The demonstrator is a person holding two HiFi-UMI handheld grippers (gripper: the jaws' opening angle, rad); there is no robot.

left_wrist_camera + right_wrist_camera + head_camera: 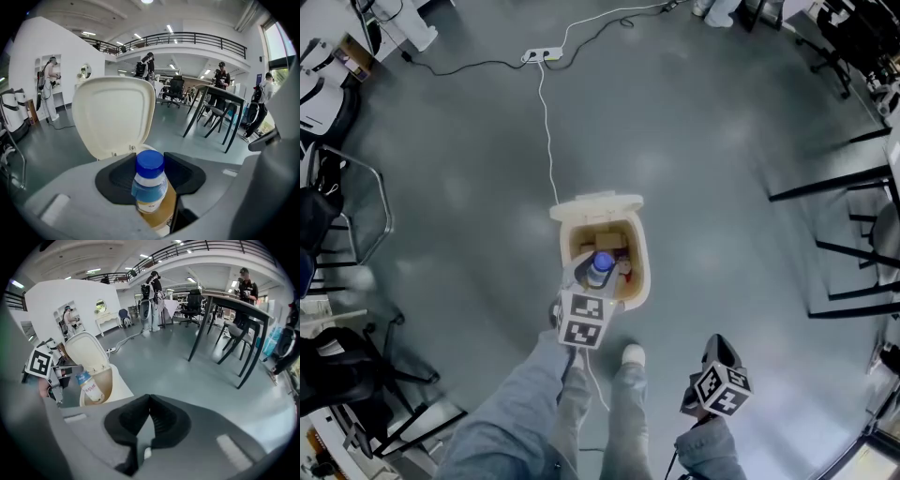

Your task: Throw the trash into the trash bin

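Left hand-held gripper point(589, 292) clamped on plastic bottle with blue cap point(600, 267), above open cream plastic trash bin point(639, 272) on grey floor point(694, 141), right hand-held gripper point(149, 404) closed and empty.

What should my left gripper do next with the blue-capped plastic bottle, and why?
Probably open the left gripper and let the blue-capped plastic bottle drop: it hangs right over the cream plastic trash bin, whose lid stands open.

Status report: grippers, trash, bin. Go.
Left gripper shut on blue-capped plastic bottle, over cream plastic trash bin, lid open. Right gripper shut, empty. Bin mouth unobstructed.
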